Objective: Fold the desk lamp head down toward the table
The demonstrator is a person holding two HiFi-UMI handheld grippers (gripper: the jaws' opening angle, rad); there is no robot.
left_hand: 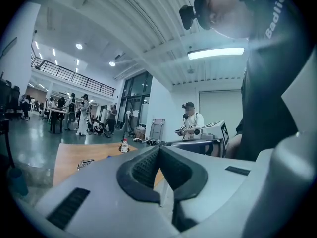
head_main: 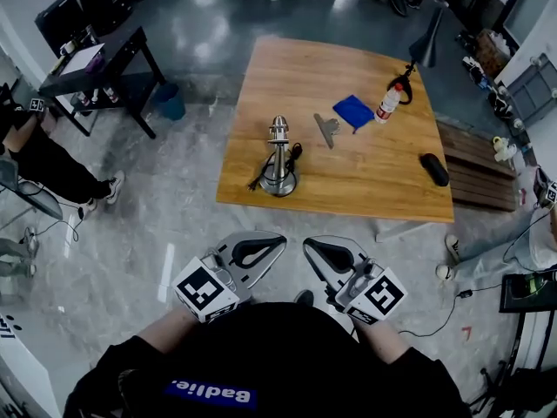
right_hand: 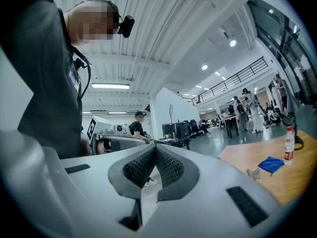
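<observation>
A silver desk lamp [head_main: 278,157] stands on its round base near the front left edge of the wooden table [head_main: 365,172], with a black cord beside it. Both grippers are off the table, close in front of the person's body, their tips turned toward each other. My left gripper [head_main: 282,241] is shut with nothing between its pads [left_hand: 143,167]. My right gripper [head_main: 306,245] is likewise shut and empty, its pads [right_hand: 171,167] pressed together. Neither touches the lamp, which is in neither gripper view.
On the table lie a metal clip [head_main: 327,130], a blue cloth [head_main: 352,111], a white bottle [head_main: 388,103] and a black case [head_main: 433,169]. A black side table [head_main: 104,64] and a blue bin [head_main: 170,101] stand on the floor at left. People sit at both sides.
</observation>
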